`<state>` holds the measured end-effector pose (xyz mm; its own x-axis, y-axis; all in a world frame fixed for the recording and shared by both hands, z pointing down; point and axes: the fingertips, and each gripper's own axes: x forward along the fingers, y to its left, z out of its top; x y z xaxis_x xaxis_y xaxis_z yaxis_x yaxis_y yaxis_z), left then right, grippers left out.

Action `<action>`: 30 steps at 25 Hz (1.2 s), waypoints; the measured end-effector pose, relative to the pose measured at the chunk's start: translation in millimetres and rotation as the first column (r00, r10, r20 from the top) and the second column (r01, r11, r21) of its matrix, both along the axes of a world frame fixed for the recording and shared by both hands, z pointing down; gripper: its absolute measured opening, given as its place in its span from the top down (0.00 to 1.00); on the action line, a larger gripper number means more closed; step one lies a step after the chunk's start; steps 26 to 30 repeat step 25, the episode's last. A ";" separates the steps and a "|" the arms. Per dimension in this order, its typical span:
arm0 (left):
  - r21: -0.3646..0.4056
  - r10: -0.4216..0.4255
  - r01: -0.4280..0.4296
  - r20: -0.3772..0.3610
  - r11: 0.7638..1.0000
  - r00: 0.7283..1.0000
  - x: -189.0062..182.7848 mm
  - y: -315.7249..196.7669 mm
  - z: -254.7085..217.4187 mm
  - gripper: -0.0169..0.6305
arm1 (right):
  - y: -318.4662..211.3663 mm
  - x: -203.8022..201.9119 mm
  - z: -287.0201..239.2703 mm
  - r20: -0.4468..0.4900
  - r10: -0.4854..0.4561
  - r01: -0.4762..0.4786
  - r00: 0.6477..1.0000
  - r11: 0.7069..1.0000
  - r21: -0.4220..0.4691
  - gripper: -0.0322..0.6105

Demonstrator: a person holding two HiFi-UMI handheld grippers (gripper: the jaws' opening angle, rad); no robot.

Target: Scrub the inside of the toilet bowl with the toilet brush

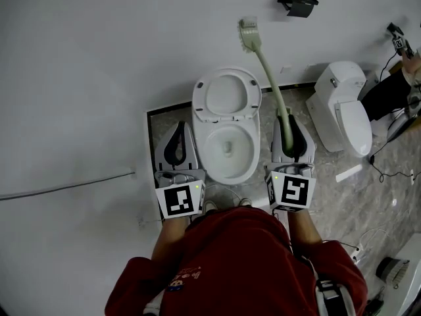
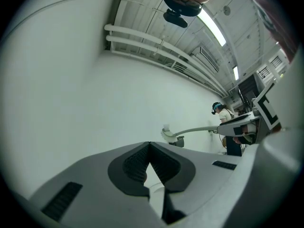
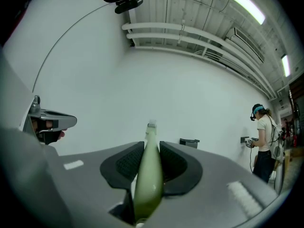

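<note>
A white toilet [image 1: 227, 151] with its seat and lid raised stands against the wall, right below me. My right gripper [image 1: 290, 118] is to the right of the bowl, shut on the handle of the pale green toilet brush [image 1: 271, 78]. The brush slants up and away, and its bristle head [image 1: 248, 34] is held high by the wall, outside the bowl. In the right gripper view the green handle [image 3: 148, 175] sits clamped between the pads [image 3: 176, 163]. My left gripper [image 1: 179, 125] hovers left of the bowl, shut and empty, with its fingertips [image 2: 142, 152] touching.
A second white toilet [image 1: 345, 104] stands to the right, with cables and small gear on the floor beyond it. A black box [image 1: 297, 3] is fixed to the wall, and a thin cable [image 1: 66, 188] runs along it at left. A person [image 3: 263, 141] stands far right.
</note>
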<state>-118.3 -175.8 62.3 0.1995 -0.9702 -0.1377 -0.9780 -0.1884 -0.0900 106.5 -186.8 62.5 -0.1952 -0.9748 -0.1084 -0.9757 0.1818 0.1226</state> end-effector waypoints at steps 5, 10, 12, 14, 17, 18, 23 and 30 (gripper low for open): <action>0.002 0.001 -0.001 0.003 1.000 1.000 -5.3 3.0 0.2 0.96 | 2.0 -3.1 -0.2 -0.033 0.011 -0.012 0.999 1.000 -0.016 0.77; -0.020 0.011 -0.011 0.001 1.000 1.000 -4.1 -0.4 1.9 0.96 | -0.9 -3.8 1.4 -0.024 0.019 -0.020 1.000 0.999 -0.025 0.77; -0.023 0.017 -0.017 0.000 1.000 1.000 -1.8 -1.3 2.3 0.96 | -1.5 -4.1 0.8 -0.032 0.018 -0.019 0.999 0.999 -0.030 0.77; -0.025 0.021 -0.021 -0.002 0.999 1.000 0.0 -1.3 2.8 0.96 | -1.2 -4.0 0.9 -0.027 0.019 -0.020 0.999 0.999 -0.030 0.77; -0.021 0.024 -0.024 -0.001 0.999 1.000 1.0 -0.7 1.9 0.97 | -0.7 -4.3 0.5 -0.028 0.020 -0.021 0.999 0.999 -0.030 0.77; -0.021 0.025 -0.025 0.000 0.999 1.000 1.3 -0.6 1.5 0.96 | -0.7 -4.4 -0.1 -0.027 0.020 -0.021 0.999 0.999 -0.030 0.77; -0.019 0.025 -0.025 0.004 0.999 1.000 3.3 -1.3 -0.4 0.96 | -1.8 -4.3 -0.9 -0.018 0.014 -0.015 1.000 0.999 -0.031 0.77; -0.024 0.024 -0.024 0.002 0.999 1.000 4.4 -0.8 -0.1 0.96 | -1.1 -4.1 0.4 -0.020 0.009 -0.010 1.000 0.999 -0.034 0.77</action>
